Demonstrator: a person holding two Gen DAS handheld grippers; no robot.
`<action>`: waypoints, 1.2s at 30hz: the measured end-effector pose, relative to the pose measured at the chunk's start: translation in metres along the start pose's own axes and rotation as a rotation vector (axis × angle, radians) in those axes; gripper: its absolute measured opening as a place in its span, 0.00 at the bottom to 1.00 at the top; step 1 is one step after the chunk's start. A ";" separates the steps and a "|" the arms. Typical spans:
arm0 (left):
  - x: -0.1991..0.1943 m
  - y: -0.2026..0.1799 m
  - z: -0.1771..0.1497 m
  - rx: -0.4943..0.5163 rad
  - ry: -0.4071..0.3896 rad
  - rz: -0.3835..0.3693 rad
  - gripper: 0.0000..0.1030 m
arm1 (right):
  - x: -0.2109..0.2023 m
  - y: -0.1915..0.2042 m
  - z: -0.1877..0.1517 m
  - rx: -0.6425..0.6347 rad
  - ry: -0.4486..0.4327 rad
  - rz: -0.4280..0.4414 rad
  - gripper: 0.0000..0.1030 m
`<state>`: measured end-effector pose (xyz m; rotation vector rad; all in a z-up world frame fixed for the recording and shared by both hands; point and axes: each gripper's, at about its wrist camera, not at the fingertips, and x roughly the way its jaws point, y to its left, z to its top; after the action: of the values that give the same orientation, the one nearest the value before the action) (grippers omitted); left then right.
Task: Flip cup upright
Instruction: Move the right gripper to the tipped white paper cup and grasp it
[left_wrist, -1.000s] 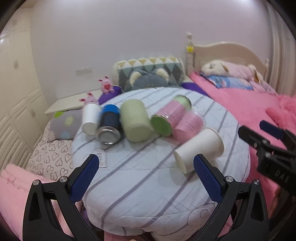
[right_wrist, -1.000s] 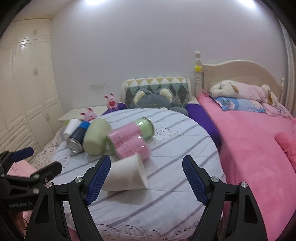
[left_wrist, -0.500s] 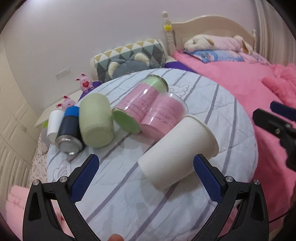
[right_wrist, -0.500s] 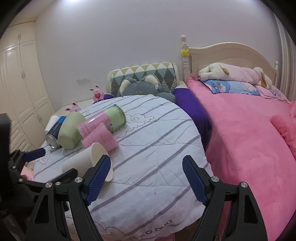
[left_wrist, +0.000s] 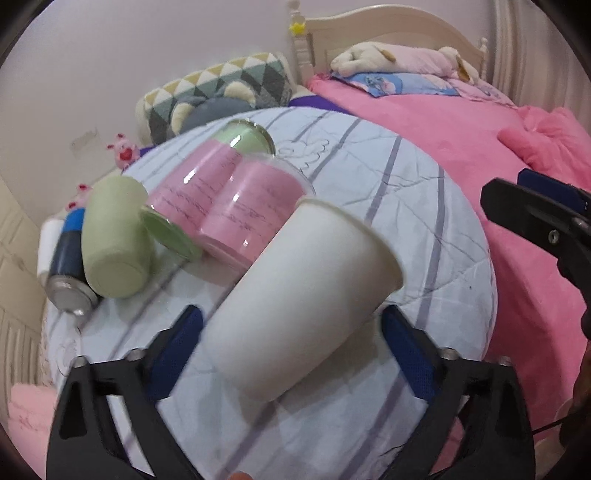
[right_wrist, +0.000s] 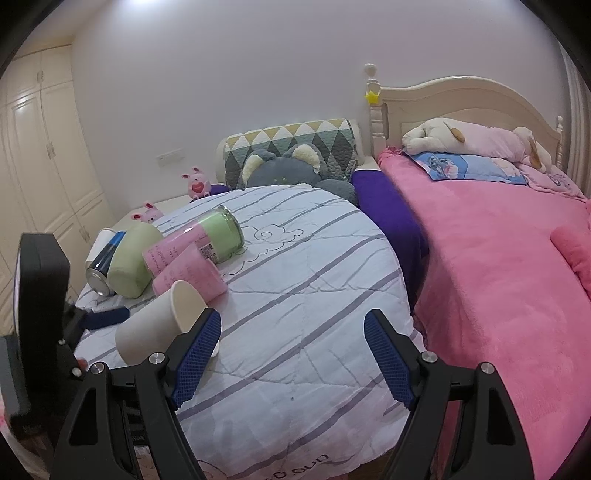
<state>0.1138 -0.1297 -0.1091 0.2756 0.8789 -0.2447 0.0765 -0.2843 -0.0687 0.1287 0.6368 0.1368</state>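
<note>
A white paper cup (left_wrist: 299, 299) lies on its side on the round striped table (left_wrist: 424, 229), base toward me, rim pointing away to the right. My left gripper (left_wrist: 291, 350) is open, its blue pads on either side of the cup's base end, apart from it. The cup also shows in the right wrist view (right_wrist: 159, 325), with its open mouth facing right. My right gripper (right_wrist: 291, 358) is open and empty, over the table's front part, to the right of the cup.
Behind the cup lie a clear cup with pink paper (left_wrist: 255, 210), a pink and green jar (left_wrist: 192, 195), a pale green cup (left_wrist: 114, 236), a blue can (left_wrist: 68, 269) and another white cup (left_wrist: 46, 240). A pink bed (right_wrist: 498, 258) stands right of the table.
My left gripper has moved forward, so the white cup's base now sits between its open pads. My right gripper has drifted right and back a little.
</note>
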 end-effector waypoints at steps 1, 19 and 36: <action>0.001 -0.001 0.000 -0.017 0.006 -0.006 0.80 | 0.000 -0.001 0.000 0.000 -0.001 -0.003 0.79; -0.010 -0.015 -0.006 -0.196 0.030 -0.079 0.85 | 0.004 -0.007 0.004 0.022 0.026 -0.007 0.79; -0.062 0.050 -0.033 -0.144 -0.105 -0.047 0.94 | 0.034 0.012 -0.015 0.415 0.217 0.250 0.79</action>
<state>0.0681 -0.0658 -0.0741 0.1075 0.7956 -0.2360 0.0939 -0.2659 -0.0983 0.6016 0.8592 0.2615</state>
